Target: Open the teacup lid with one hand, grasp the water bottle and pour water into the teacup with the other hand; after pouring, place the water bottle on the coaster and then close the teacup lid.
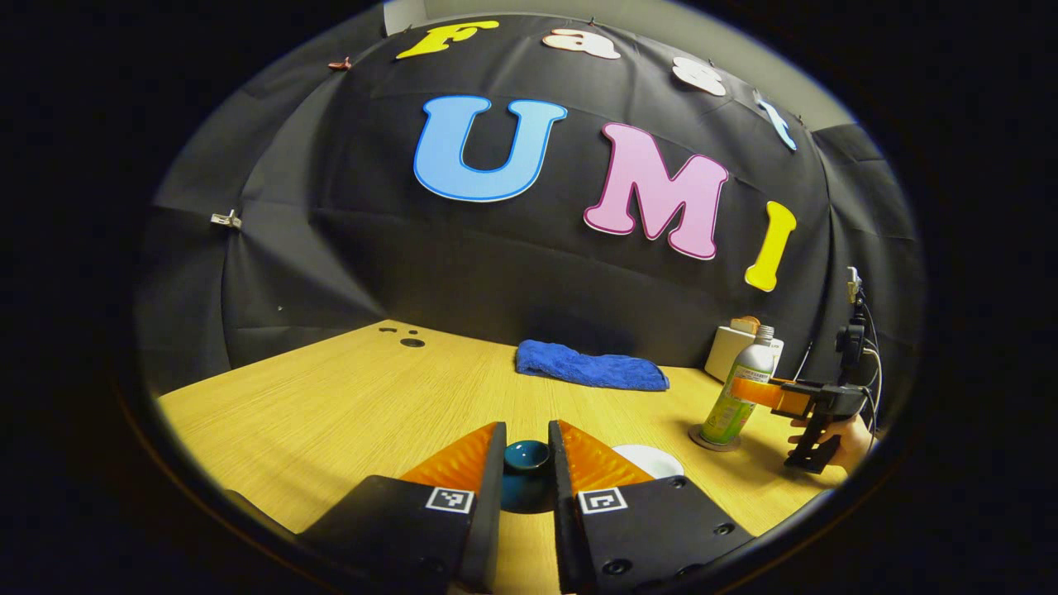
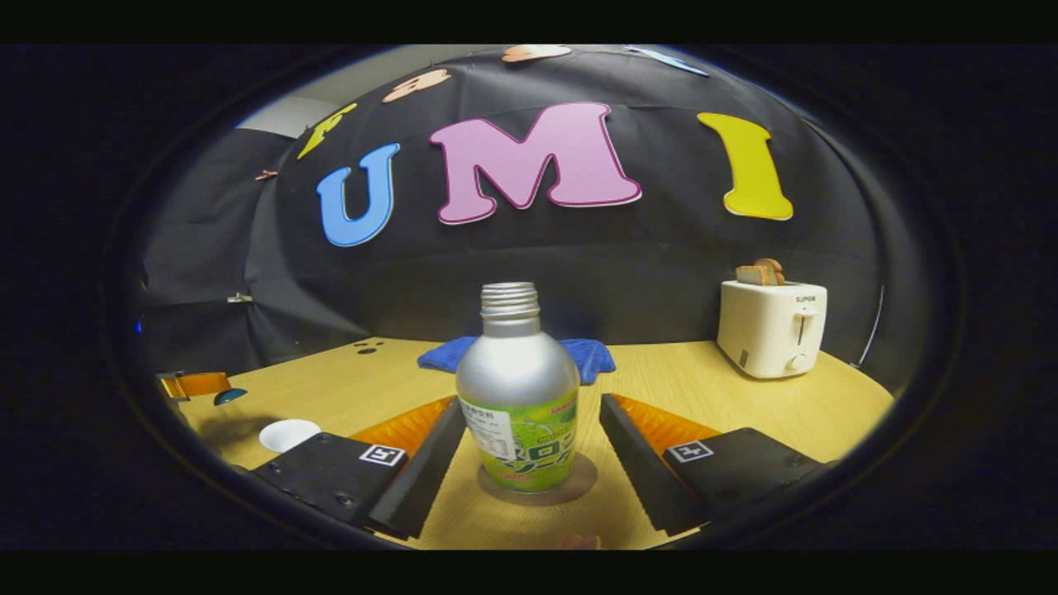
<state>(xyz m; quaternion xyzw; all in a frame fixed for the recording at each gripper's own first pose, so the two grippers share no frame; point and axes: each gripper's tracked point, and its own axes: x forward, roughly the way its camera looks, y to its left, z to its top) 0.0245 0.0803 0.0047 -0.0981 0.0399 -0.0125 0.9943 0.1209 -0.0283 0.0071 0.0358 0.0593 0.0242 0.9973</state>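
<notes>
In the left gripper view, the left gripper [image 1: 526, 467] is showing at the bottom centre of the frame, its fingers standing only narrowly apart. A dark teal lid [image 1: 526, 456] is sitting between them, and both fingers appear to be pressing on its sides; the cup beneath it is hidden, so I cannot tell how the lid is resting. Just right of the fingers, a white dish [image 1: 653, 459] is lying on the wooden table [image 1: 331, 405]. Behind, a blue towel [image 1: 588, 368] is lying near the back edge. Farther right, the bottle [image 1: 738, 397] is standing upright on a round coaster [image 1: 714, 440], with the right gripper [image 1: 756, 390] reaching to its side, held by a hand [image 1: 851, 442] at the right edge.

In the right gripper view, the other gripper and the lid [image 2: 229, 396] are showing at the far left, with the white dish [image 2: 288, 434] just right of them. In the lower centre, the right gripper [image 2: 529, 438] is standing wide open, its fingers on either side of the bottle [image 2: 519, 397] with clear gaps, not touching it. The bottle is uncapped and resting upright on the coaster [image 2: 583, 481]. A white toaster [image 2: 770, 327] holding bread is standing at the right.
</notes>
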